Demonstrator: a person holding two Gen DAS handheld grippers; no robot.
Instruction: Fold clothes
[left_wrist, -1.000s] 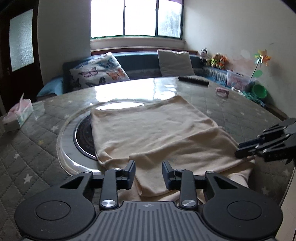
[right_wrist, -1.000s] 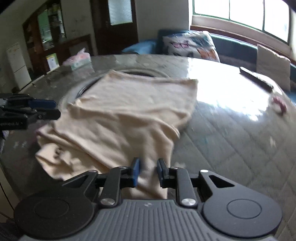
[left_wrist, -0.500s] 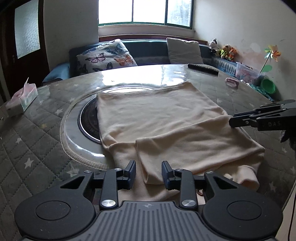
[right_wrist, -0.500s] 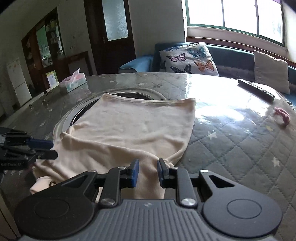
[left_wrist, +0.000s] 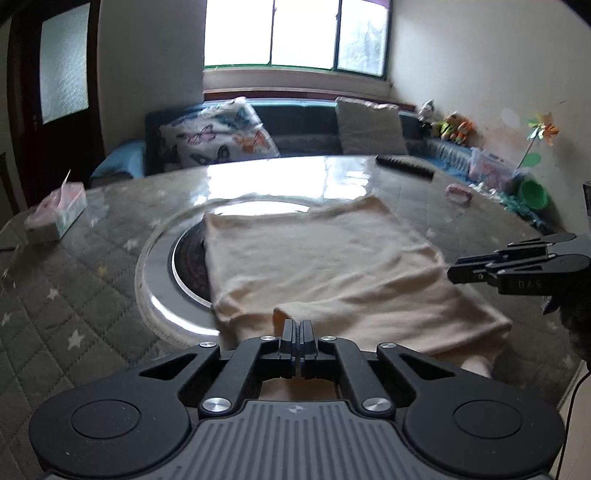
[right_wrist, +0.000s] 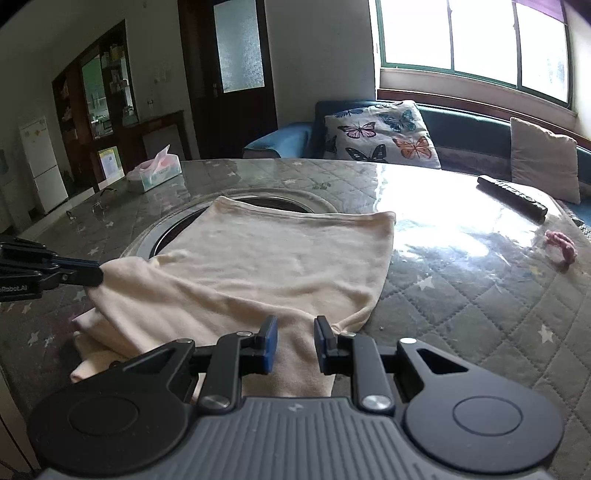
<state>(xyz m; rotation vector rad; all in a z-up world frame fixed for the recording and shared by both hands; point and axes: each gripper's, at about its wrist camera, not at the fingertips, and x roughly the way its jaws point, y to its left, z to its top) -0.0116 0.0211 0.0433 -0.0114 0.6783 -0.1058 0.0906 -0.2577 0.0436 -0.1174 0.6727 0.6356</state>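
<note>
A cream garment lies partly folded on the round quilted table, over its glass centre ring. My left gripper is shut on the garment's near corner fold. In the right wrist view the left gripper pinches the cloth's left edge and lifts it slightly. My right gripper is open, its jaws straddling the near edge of the garment. It also shows in the left wrist view at the garment's right side.
A tissue box stands at the table's far left. A black remote and a small pink object lie at the far right. A sofa with a butterfly cushion lies behind the table. The table's near edge is close by.
My left gripper has closed on the garment's near corner. The right gripper stays open and has shifted slightly along the garment's edge.
</note>
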